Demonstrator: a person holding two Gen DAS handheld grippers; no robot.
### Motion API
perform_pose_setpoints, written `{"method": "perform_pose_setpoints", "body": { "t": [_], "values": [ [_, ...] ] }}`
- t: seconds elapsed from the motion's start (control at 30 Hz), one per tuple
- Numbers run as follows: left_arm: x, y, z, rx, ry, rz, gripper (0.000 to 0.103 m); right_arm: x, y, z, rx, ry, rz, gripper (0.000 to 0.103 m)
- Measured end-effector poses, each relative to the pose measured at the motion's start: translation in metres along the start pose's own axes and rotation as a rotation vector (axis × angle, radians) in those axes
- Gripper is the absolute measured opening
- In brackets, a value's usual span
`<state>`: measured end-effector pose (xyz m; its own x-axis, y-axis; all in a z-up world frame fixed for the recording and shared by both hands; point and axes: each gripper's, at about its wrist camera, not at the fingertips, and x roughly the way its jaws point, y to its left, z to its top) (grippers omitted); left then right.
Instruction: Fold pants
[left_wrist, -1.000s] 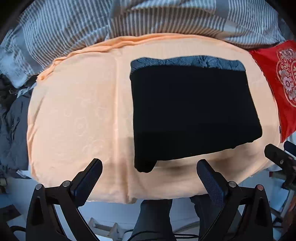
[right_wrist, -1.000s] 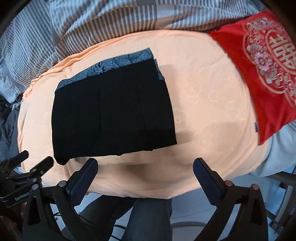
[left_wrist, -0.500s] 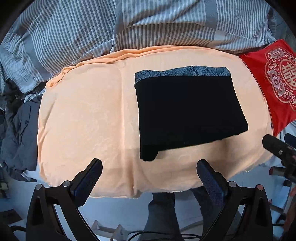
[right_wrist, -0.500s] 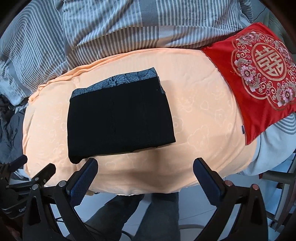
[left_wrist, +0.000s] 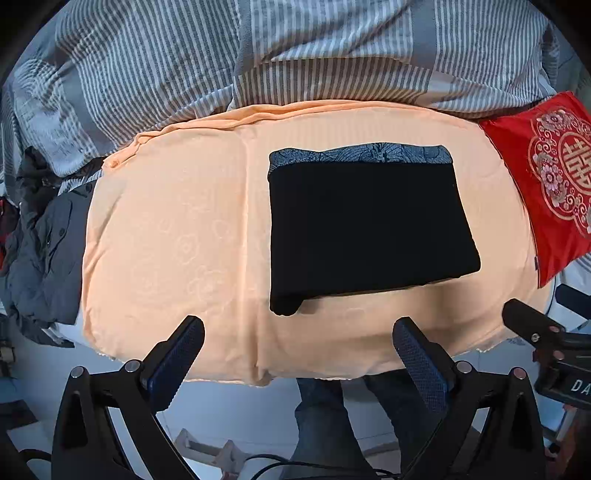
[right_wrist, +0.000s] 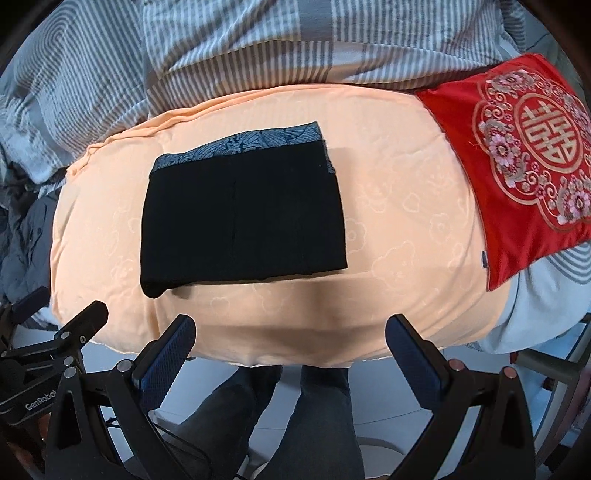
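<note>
Black pants (left_wrist: 365, 229) (right_wrist: 243, 218) lie folded into a flat rectangle on the peach blanket (left_wrist: 173, 240) (right_wrist: 399, 206), with a blue-grey patterned band along the far edge. My left gripper (left_wrist: 297, 336) hangs open above the blanket's near edge, well short of the pants, with nothing between its fingers. The right gripper (right_wrist: 290, 334) is likewise open and empty, held back over the near edge. Each gripper shows at the side of the other's view: the right gripper (left_wrist: 546, 343) and the left gripper (right_wrist: 55, 339).
A striped grey duvet (left_wrist: 295, 55) is bunched behind the blanket. At the right lies a red embroidered cushion (right_wrist: 524, 147). Dark clothes (left_wrist: 40, 240) are heaped at the left. A person's legs in jeans (right_wrist: 288, 417) stand below the bed edge on a pale floor.
Both grippers have pulled back and up from the bed, so the folded pants and blanket look smaller and farther. The pants have not moved.
</note>
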<state>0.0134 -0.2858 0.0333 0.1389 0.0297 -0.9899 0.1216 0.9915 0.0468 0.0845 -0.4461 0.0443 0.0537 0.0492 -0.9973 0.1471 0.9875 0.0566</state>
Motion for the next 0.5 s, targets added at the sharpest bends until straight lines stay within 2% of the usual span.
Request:
{"method": "perform_pose_setpoints", "body": {
  "t": [0.5],
  "values": [
    [-0.0071,-0.0083,0.0026,-0.003,0.0,0.022,0.103,-0.0029,-0.0061,0.0089,0.005,0.0,0.022,0.103]
  ]
}}
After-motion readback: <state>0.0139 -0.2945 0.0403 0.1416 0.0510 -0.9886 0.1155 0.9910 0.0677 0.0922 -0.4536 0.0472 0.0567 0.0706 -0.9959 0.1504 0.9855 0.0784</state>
